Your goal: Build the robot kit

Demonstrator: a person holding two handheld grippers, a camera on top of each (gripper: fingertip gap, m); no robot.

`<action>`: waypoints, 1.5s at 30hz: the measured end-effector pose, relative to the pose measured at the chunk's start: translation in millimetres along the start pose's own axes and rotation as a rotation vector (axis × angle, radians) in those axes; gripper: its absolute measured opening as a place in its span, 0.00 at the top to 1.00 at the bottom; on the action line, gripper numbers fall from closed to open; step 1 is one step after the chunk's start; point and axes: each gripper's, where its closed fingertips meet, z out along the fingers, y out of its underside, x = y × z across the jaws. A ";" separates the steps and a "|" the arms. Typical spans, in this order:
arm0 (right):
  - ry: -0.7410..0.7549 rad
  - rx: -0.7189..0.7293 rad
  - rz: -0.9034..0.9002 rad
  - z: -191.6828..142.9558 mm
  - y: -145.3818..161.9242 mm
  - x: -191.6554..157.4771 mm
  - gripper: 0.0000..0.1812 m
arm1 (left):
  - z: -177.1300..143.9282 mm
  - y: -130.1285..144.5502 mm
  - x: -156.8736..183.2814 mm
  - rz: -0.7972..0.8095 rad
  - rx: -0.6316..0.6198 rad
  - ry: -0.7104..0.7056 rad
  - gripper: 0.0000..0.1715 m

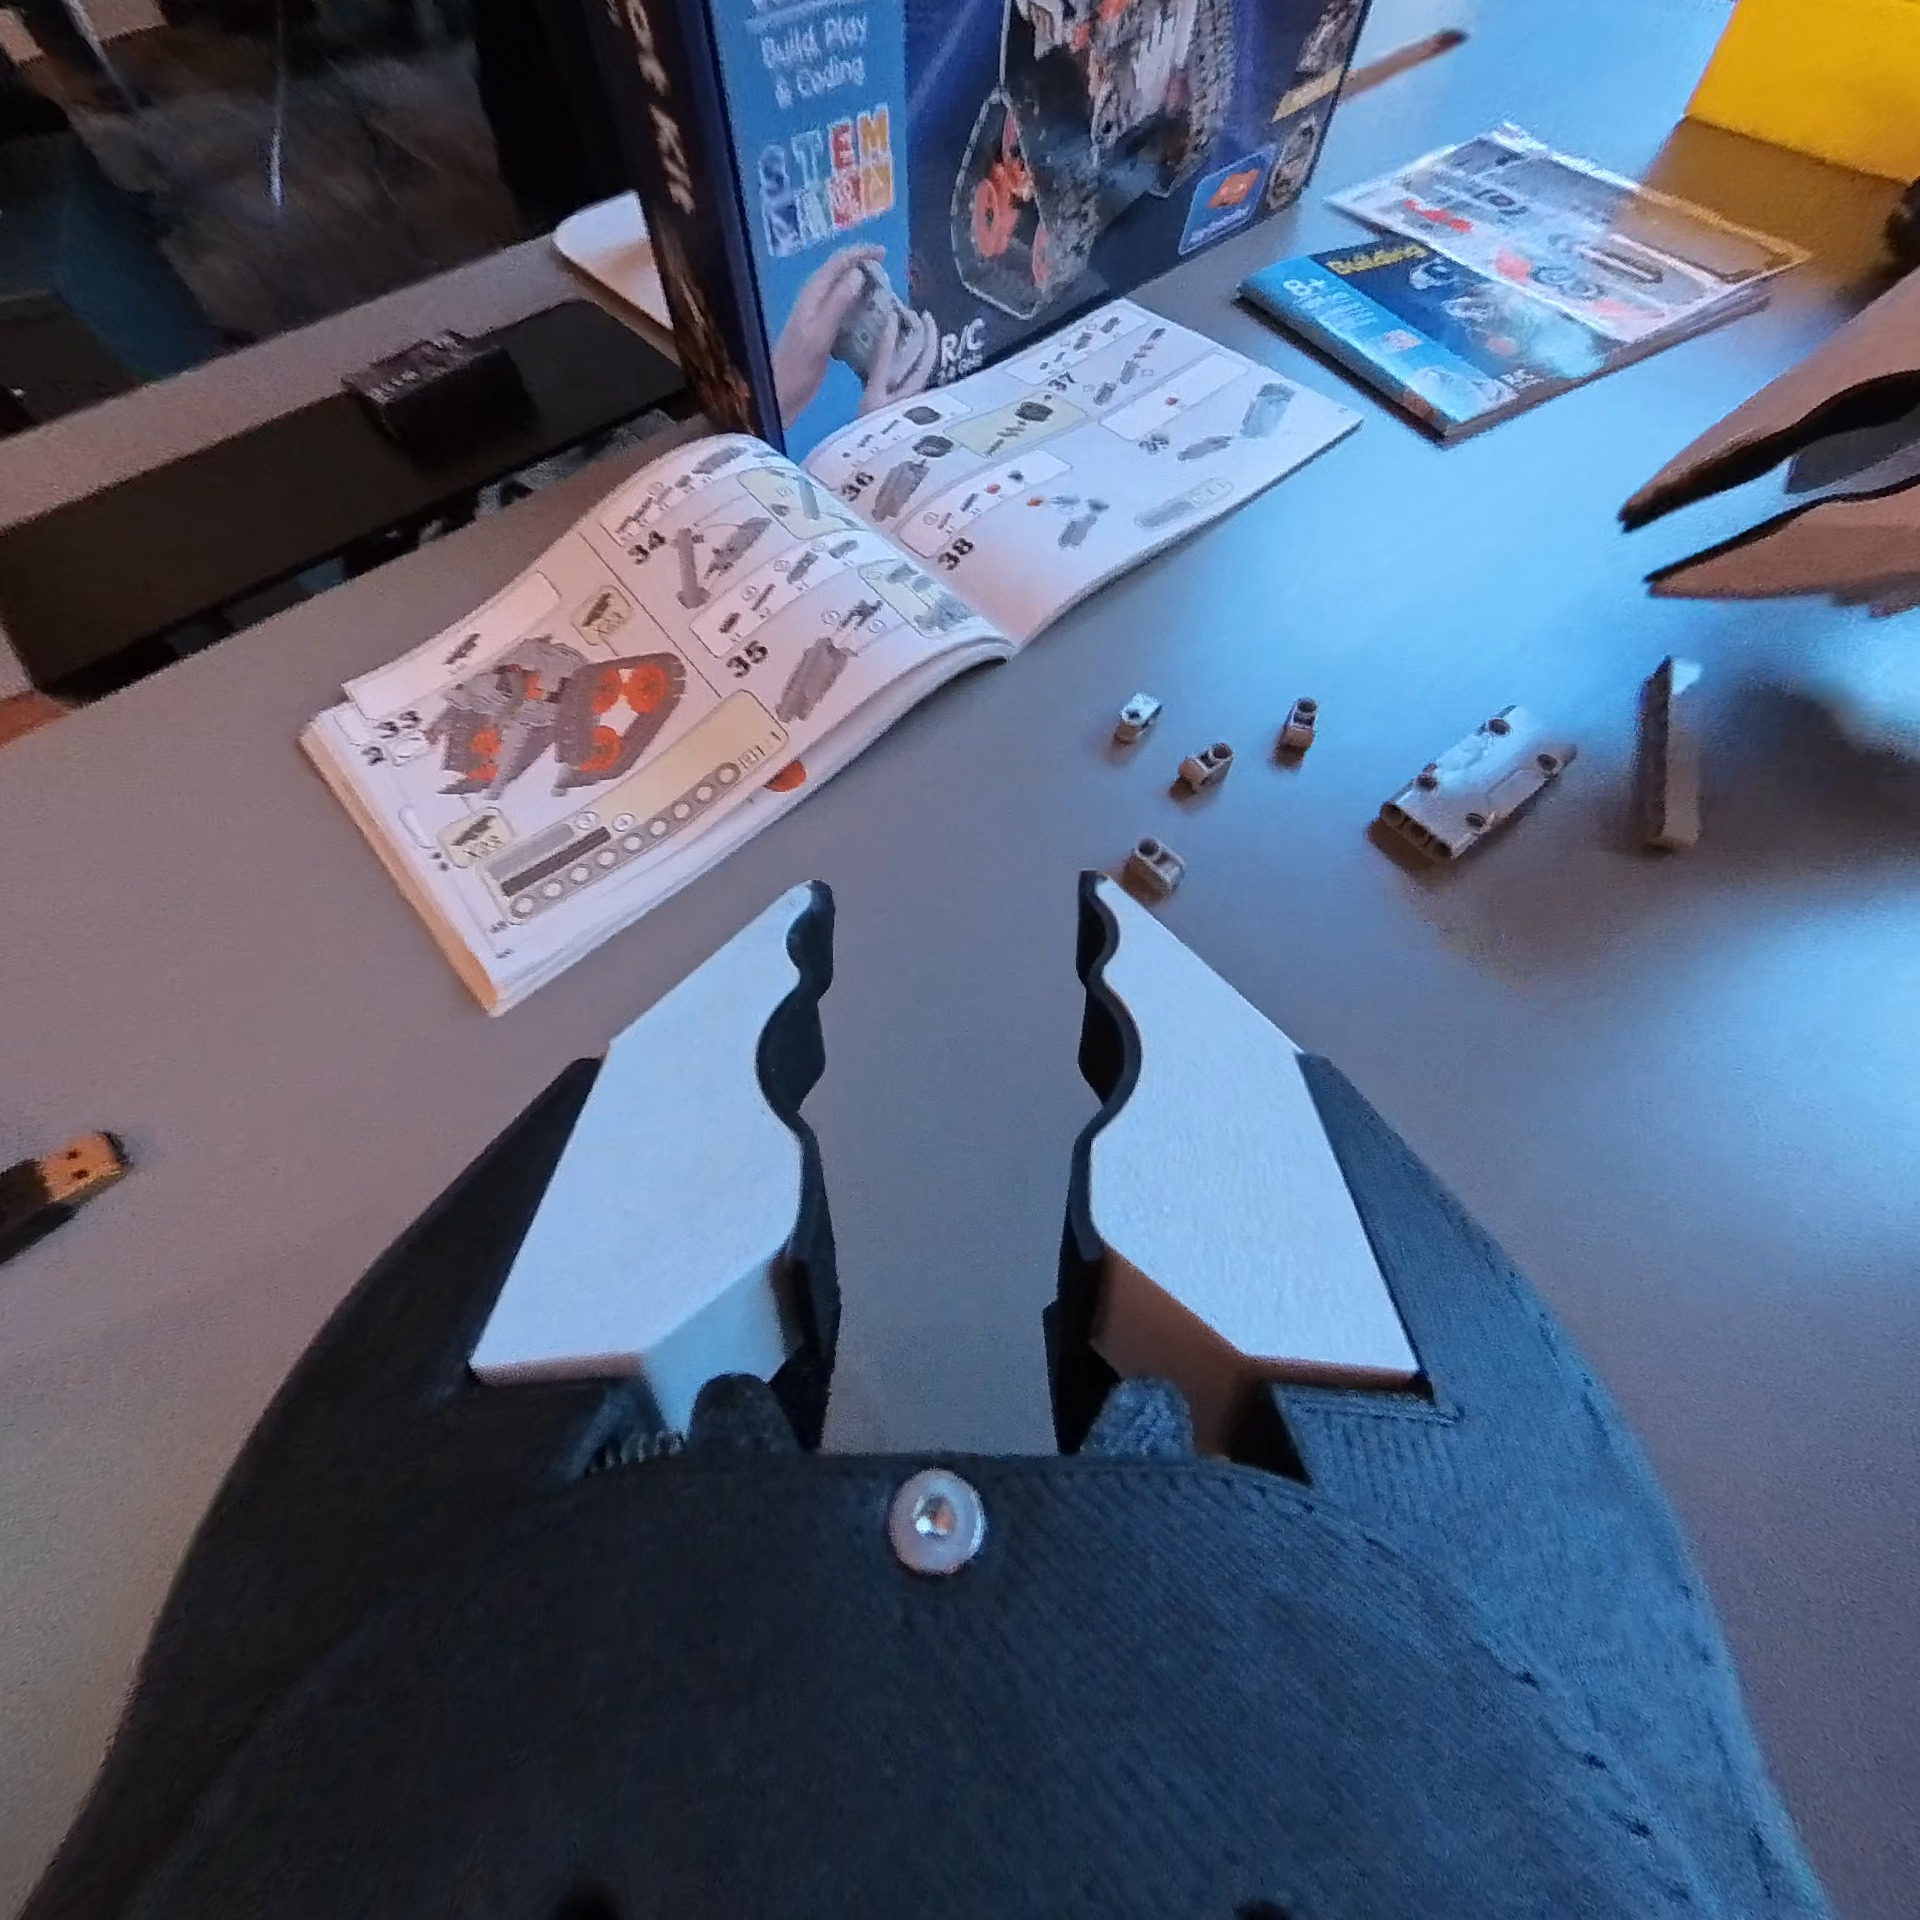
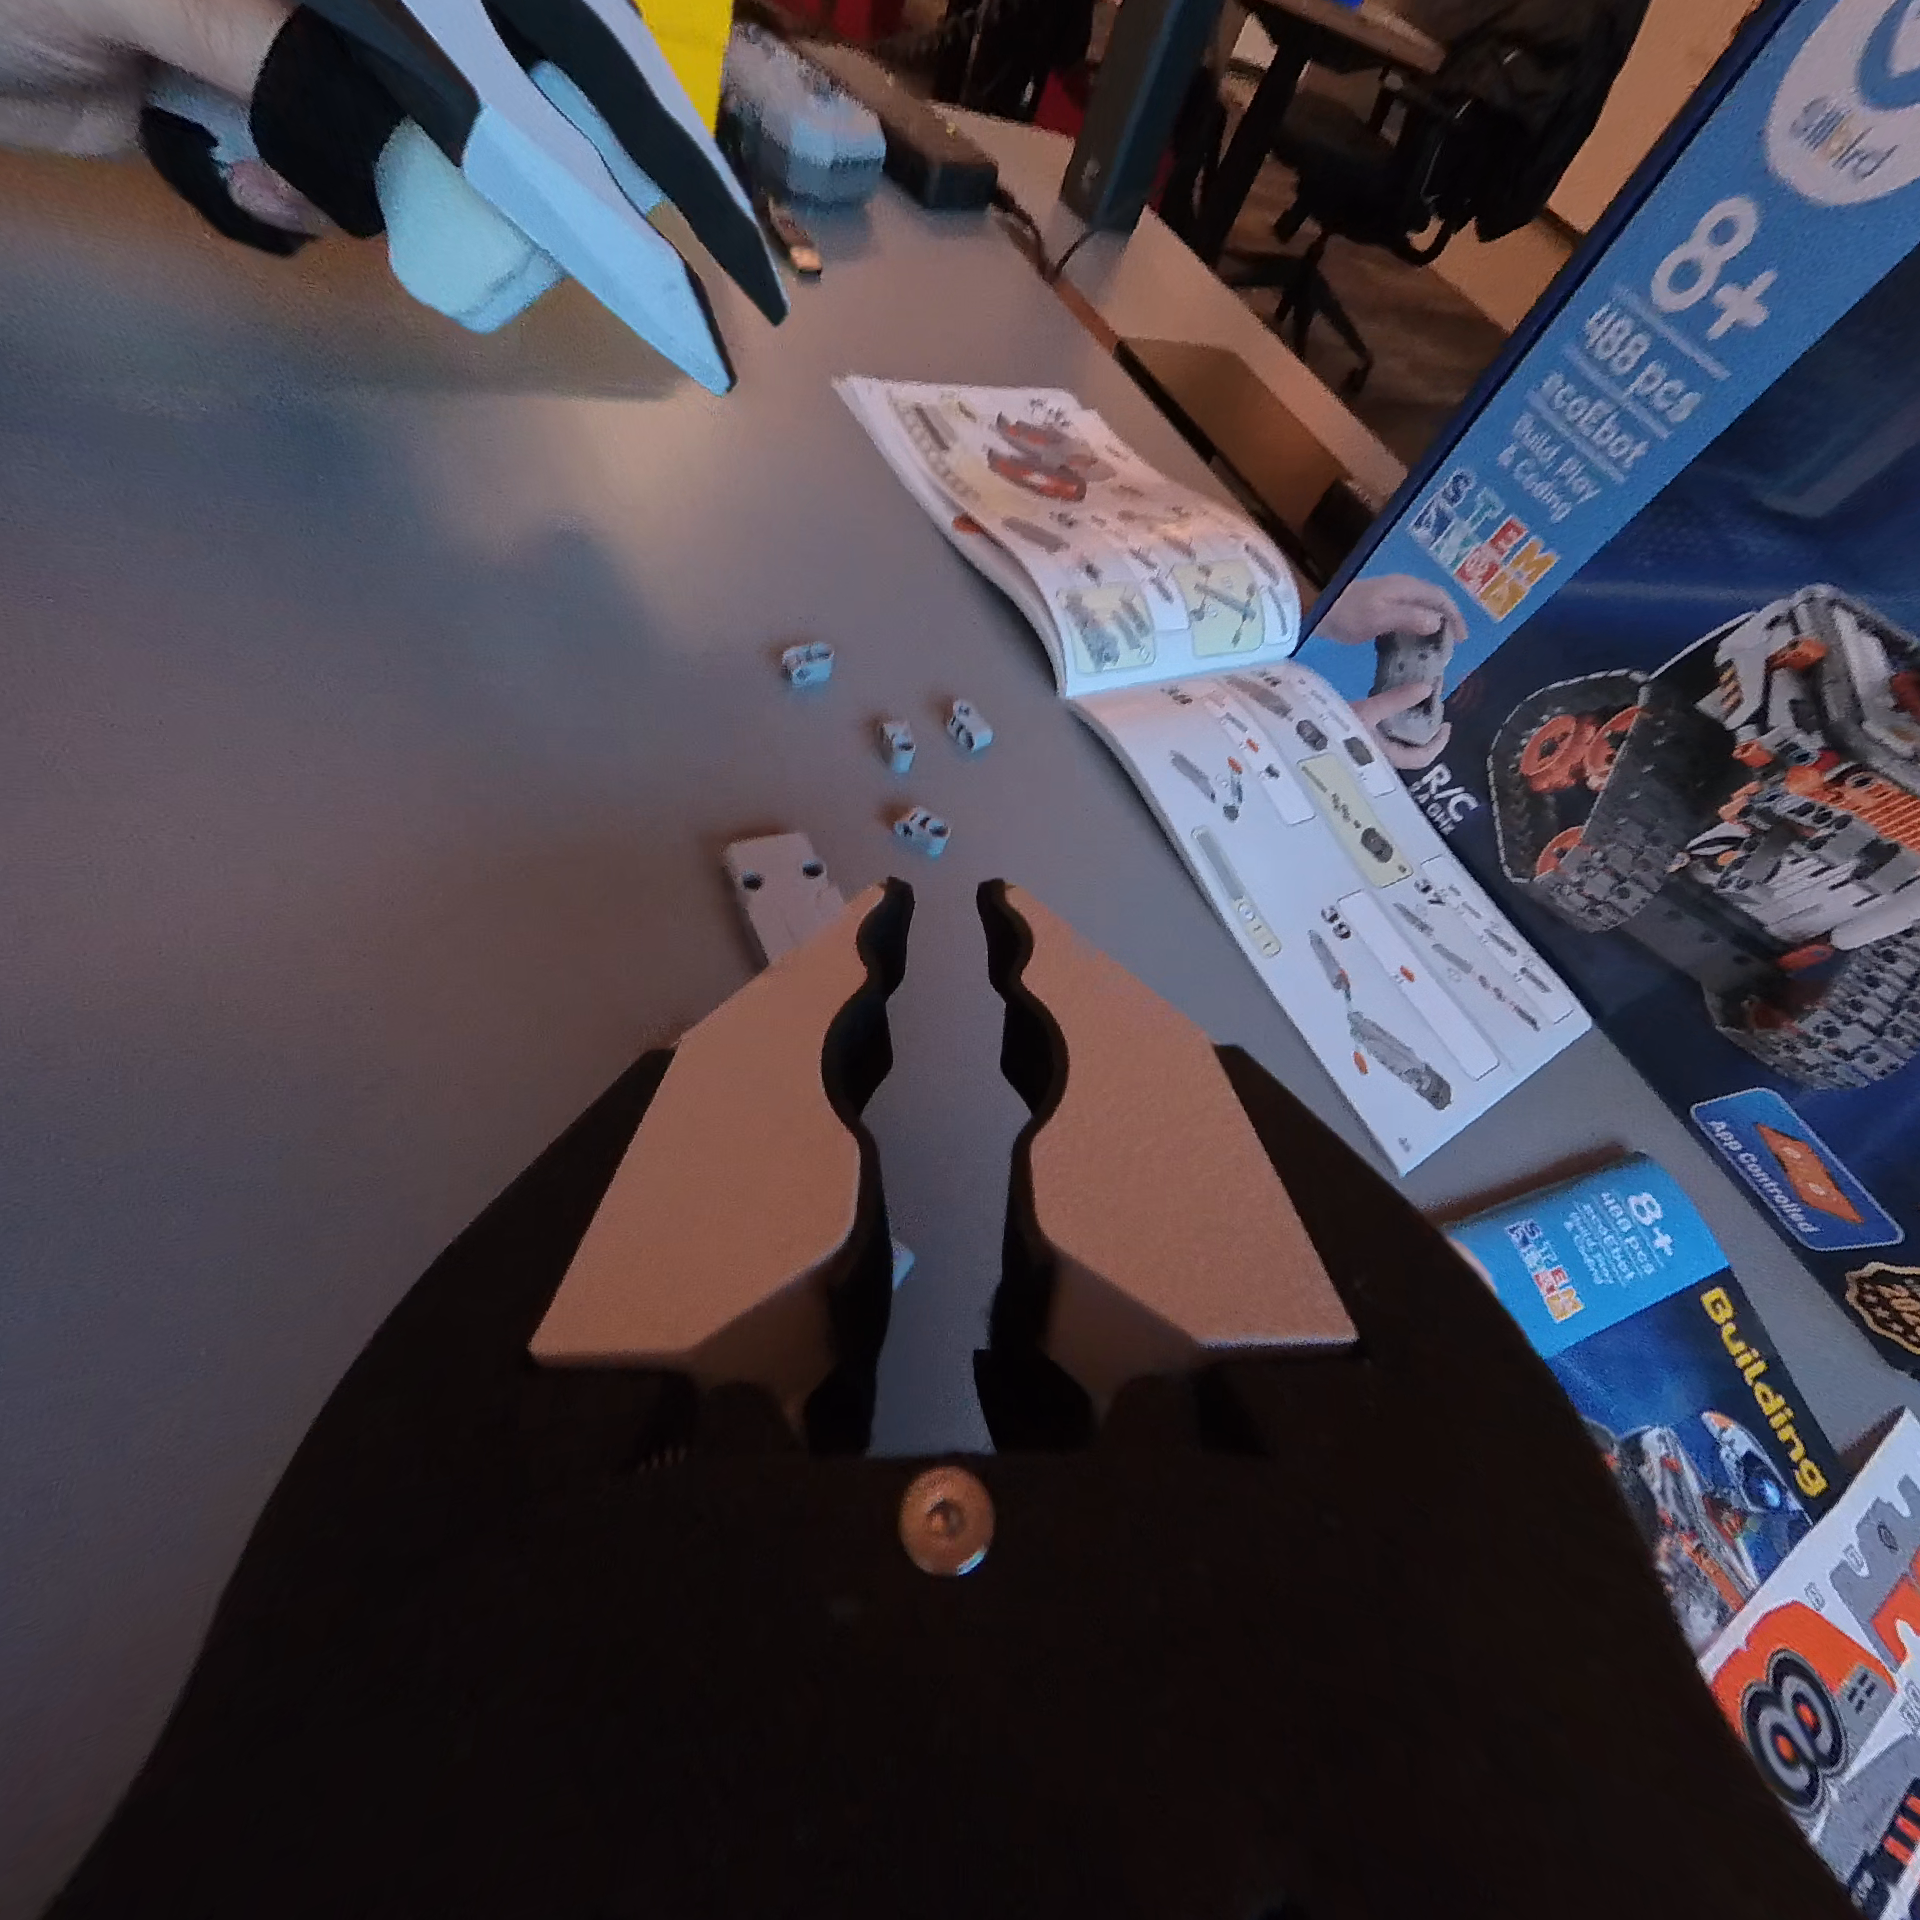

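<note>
A: What is the left gripper (image 1: 956, 904) doing?

B: It hangs over the grey table (image 1: 1351, 1195) with its jaws spread and nothing between them. The nearest thing is a small grey connector piece (image 1: 1153, 865), just beyond its right fingertip and not touching it.

A: And the right gripper (image 2: 945, 896)?

B: Its jaws stand a little apart, a narrow gap, and they pinch nothing. In its own view it sits low over a flat grey panel piece (image 2: 777, 883), which its left finger partly covers. Whether the finger touches the panel I cannot tell.

A: What else lies loose?

B: Three more small connectors (image 1: 1205, 769) are scattered just beyond the first, all apart from each other. To their right is the panel, then a long grey beam (image 1: 1668, 764) lying by itself. Nothing is joined to anything else.

A: So how much is done?

B: Judging from how things lie, very little. The parts are laid out separately and neither gripper holds one. I see no built assembly on the table.

A: And the paper?

B: An open instruction booklet (image 1: 727, 675) lies left of the parts, with a tall blue box (image 1: 987, 208) standing behind it. A closed blue booklet (image 1: 1455, 332) and a clear bag of printed sheets (image 1: 1558, 229) lie far right. A small dark stick-shaped device (image 1: 57, 1184) sits at the near left edge.
</note>
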 end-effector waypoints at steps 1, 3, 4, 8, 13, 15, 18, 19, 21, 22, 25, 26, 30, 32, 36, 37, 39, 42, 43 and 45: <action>0.009 0.014 0.003 0.1 -4.9 0.5 0.92 | -5.4 -7.5 1.2 -0.011 0.004 0.002 0.73; 0.036 0.022 -0.014 0.8 -10.9 1.3 0.92 | -22.5 -26.8 8.9 -0.036 0.016 0.046 0.73; 0.050 0.017 -0.026 1.5 -11.8 1.3 0.92 | -34.1 -36.2 9.4 -0.047 0.021 0.055 0.73; 0.095 -0.032 -0.077 0.2 -17.5 -8.4 0.92 | -106.5 -61.9 -2.6 -0.100 0.049 0.072 0.70; 0.017 0.057 0.014 12.6 -49.8 -52.4 0.92 | -232.7 -15.8 -123.8 0.027 -0.179 -0.400 0.64; -0.072 0.089 0.032 24.4 -64.6 -77.2 0.92 | -283.7 19.9 -178.7 0.061 -0.393 -0.577 0.65; -0.106 0.101 -0.034 38.9 -82.5 -95.5 0.92 | -313.2 81.8 -188.2 -0.153 -0.630 -0.395 0.67; -0.112 0.107 -0.046 42.3 -88.3 -100.5 0.92 | -317.6 98.1 -184.5 -0.248 -0.680 -0.318 0.69; -0.138 0.135 -0.046 46.5 -101.2 -113.1 0.92 | -325.5 127.9 -179.4 -0.420 -0.766 -0.233 0.76; -0.162 0.152 -0.039 48.2 -107.6 -121.0 0.92 | -328.8 141.5 -177.0 -0.475 -0.814 -0.209 0.79; -0.220 0.178 -0.046 53.3 -119.2 -141.2 0.92 | -334.4 172.8 -182.6 -0.502 -0.944 -0.246 0.83; -0.226 0.175 -0.059 55.5 -119.3 -144.7 0.92 | -334.3 179.4 -184.4 -0.493 -0.987 -0.263 0.83; -0.234 0.133 -0.079 62.2 -107.1 -148.3 0.92 | -323.1 198.8 -185.2 -0.506 -1.155 -0.312 0.82; -0.242 0.131 -0.064 61.6 -104.6 -147.6 0.92 | -319.4 208.2 -193.4 -0.481 -1.238 -0.371 0.81; -0.238 0.141 -0.058 56.9 -103.4 -144.4 0.92 | -316.1 222.5 -201.8 -0.463 -1.348 -0.438 0.83; -0.239 0.140 -0.059 55.9 -102.4 -144.3 0.92 | -315.8 225.6 -199.6 -0.486 -1.369 -0.435 0.82; -0.244 0.138 -0.062 53.8 -101.1 -145.3 0.92 | -312.8 230.0 -197.7 -0.527 -1.378 -0.429 0.81; -0.258 0.141 -0.074 50.5 -101.2 -149.1 0.92 | -310.5 235.9 -196.7 -0.591 -1.374 -0.431 0.83; -0.264 0.143 -0.079 49.4 -101.5 -150.9 0.92 | -308.6 237.6 -194.4 -0.614 -1.369 -0.418 0.83; -0.275 0.146 -0.089 47.2 -102.6 -154.6 0.92 | -307.5 239.4 -192.3 -0.656 -1.361 -0.407 0.85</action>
